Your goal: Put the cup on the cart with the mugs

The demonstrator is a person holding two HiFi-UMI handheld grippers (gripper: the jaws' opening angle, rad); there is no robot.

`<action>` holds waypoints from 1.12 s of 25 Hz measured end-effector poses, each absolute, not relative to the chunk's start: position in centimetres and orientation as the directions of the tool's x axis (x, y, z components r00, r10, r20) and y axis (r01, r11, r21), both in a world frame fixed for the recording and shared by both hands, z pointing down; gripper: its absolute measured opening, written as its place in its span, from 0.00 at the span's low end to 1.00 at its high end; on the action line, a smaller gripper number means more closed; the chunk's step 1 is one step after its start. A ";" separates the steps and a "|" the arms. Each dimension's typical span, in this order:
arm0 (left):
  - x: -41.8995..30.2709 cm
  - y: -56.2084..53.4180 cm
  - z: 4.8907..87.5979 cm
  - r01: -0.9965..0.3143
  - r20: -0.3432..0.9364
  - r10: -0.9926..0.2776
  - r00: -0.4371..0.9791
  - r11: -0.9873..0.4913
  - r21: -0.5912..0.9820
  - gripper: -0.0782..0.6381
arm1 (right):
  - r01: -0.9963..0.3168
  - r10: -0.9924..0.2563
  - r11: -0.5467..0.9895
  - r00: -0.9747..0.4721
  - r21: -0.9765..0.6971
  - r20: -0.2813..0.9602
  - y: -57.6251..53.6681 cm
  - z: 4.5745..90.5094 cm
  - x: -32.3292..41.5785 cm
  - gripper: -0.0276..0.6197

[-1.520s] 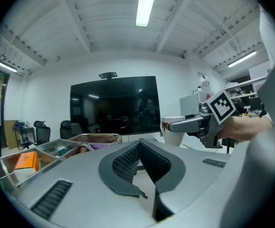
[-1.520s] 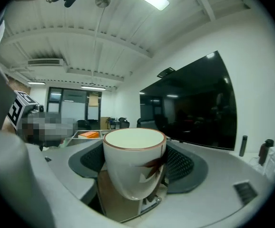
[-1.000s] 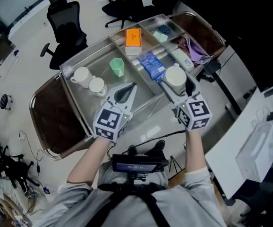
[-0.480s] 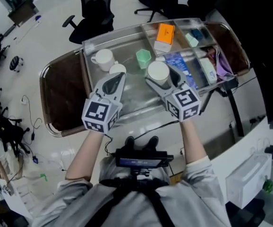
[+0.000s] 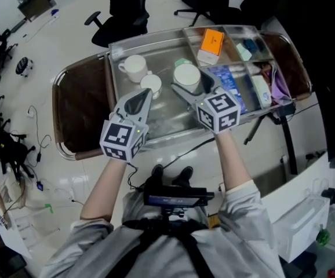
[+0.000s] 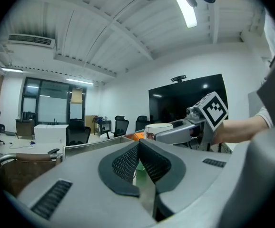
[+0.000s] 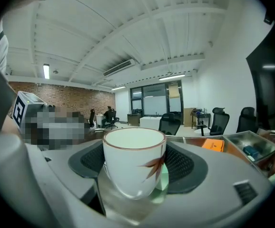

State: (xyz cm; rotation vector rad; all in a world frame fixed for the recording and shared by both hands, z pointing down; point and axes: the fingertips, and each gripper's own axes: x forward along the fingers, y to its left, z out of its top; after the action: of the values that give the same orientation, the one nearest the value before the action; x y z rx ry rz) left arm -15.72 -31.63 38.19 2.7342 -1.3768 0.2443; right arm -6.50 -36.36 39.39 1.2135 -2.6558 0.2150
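**Cup gripped above the cart's tray, with the set-down left to do**

The white ceramic cup (image 5: 186,76) with a thin brown rim and a brown leaf print sits upright in the right tool (image 5: 187,83), whose two dark ribbed pads are clamped on its sides. The right gripper view shows the cup filling the gap between the pads, its mouth open and level. In the head view it hangs over the open steel tray of the long metal cart (image 5: 161,116), close to the divider that starts the small compartments. Whether its base already touches the tray cannot be told from any view.

The two white mugs (image 5: 134,67) stand in that same tray, to the left of the cup. The nearer one lies just beside it and the farther one sits towards the tray's back corner. Something pale green (image 7: 162,177) shows just behind the cup.

The left tool (image 5: 144,97) has its jaws together with nothing between them, and it hovers over the front of the tray near the closer mug.

To the right, the compartments hold an orange box (image 5: 210,41) and a blue packet (image 5: 230,81), among other small items. Black office chairs (image 5: 123,6) stand on the pale floor beyond the cart.

Judged from this, the carry is largely done, since the cup is in the mugs' section. What seems left is to lower it onto bare tray clear of the nearer mug, then open the right tool and draw it back.
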 end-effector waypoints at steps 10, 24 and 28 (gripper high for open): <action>-18.1 -32.5 39.1 -0.829 0.179 -0.815 0.551 -0.559 0.007 0.12 | -0.716 -0.662 0.696 -0.669 -0.053 0.337 -36.9 42.7 -8.9 0.64; -18.9 -32.7 39.7 -0.829 0.185 -0.814 0.551 -0.559 0.015 0.12 | -0.711 -0.581 0.697 -0.637 -0.094 0.507 -37.3 48.6 -9.3 0.64; -18.7 -32.6 39.9 -0.829 0.187 -0.813 0.552 -0.560 0.015 0.12 | -0.713 -0.575 0.695 -0.630 -0.094 0.521 -37.6 49.2 -9.2 0.64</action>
State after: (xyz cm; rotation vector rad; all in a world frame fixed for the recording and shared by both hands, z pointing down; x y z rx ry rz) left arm -18.71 -32.63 39.88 2.6777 -1.4203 0.2420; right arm -9.21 -37.62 49.23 0.9932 -2.4466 0.4046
